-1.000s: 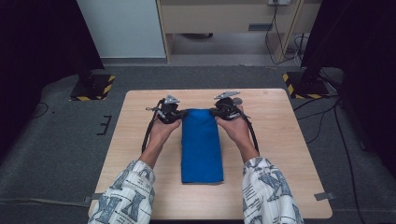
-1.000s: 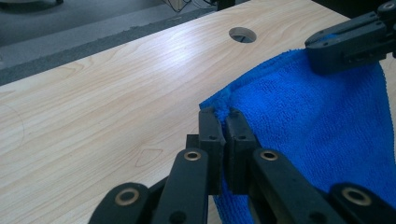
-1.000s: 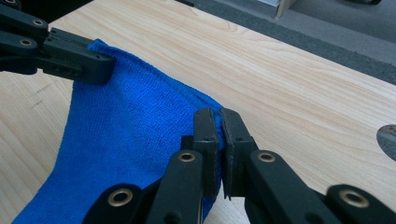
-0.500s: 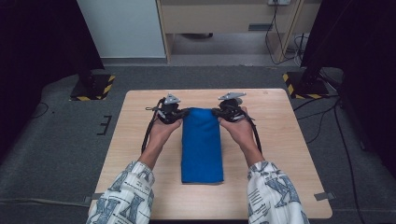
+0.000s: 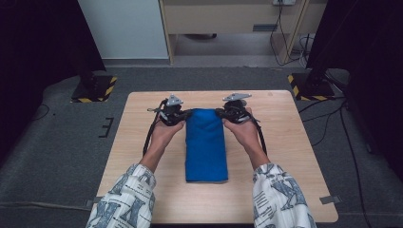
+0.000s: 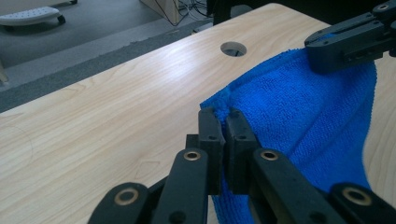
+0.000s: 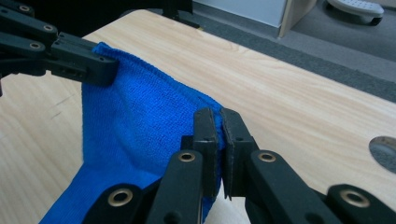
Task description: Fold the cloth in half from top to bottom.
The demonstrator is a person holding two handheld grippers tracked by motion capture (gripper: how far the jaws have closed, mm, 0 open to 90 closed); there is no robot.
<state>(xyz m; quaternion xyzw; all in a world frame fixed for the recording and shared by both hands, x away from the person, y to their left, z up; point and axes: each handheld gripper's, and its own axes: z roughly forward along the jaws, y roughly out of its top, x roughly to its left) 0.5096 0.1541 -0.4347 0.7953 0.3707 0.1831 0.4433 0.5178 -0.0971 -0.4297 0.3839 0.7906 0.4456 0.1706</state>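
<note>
Blue terry-cloth towel (image 5: 206,145), folded into a long strip, lies along the middle of the pale wooden counter (image 5: 285,142), its far end lifted. Each far corner is clamped: one by the left tool (image 6: 223,122), one by the right tool (image 7: 219,119), both closed on the cloth. The fold is judged best made by carrying both corners level and together, edge kept taut. No containers are seen on the counter.
</note>
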